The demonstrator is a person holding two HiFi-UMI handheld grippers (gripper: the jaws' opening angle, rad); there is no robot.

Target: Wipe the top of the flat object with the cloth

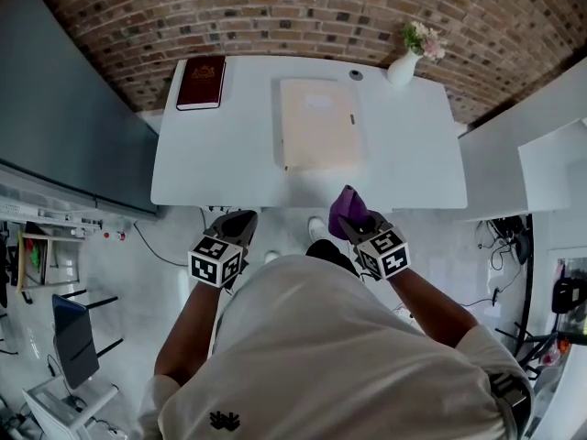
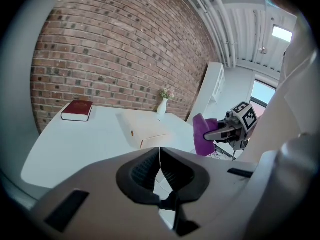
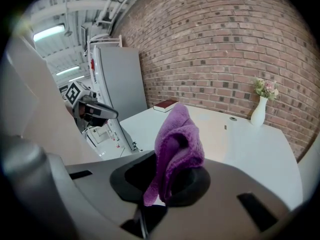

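A cream flat object point(image 1: 316, 122) lies on the white table point(image 1: 229, 168), towards the far middle; the left gripper view also has the flat object point(image 2: 144, 128). The purple cloth point(image 1: 348, 206) sticks up from my right gripper point(image 1: 349, 221), which is shut on it just short of the table's near edge. In the right gripper view the cloth point(image 3: 178, 141) hangs folded between the jaws and hides much of the table. My left gripper point(image 1: 239, 223) is held off the near edge to the left; its jaws point(image 2: 160, 156) are shut with nothing between them.
A dark red book point(image 1: 202, 82) lies at the table's far left corner. A white vase point(image 1: 403, 65) with flowers stands at the far right, with a small round disc point(image 1: 356, 75) beside it. A brick wall runs behind the table, and white cabinets point(image 1: 541, 159) stand to the right.
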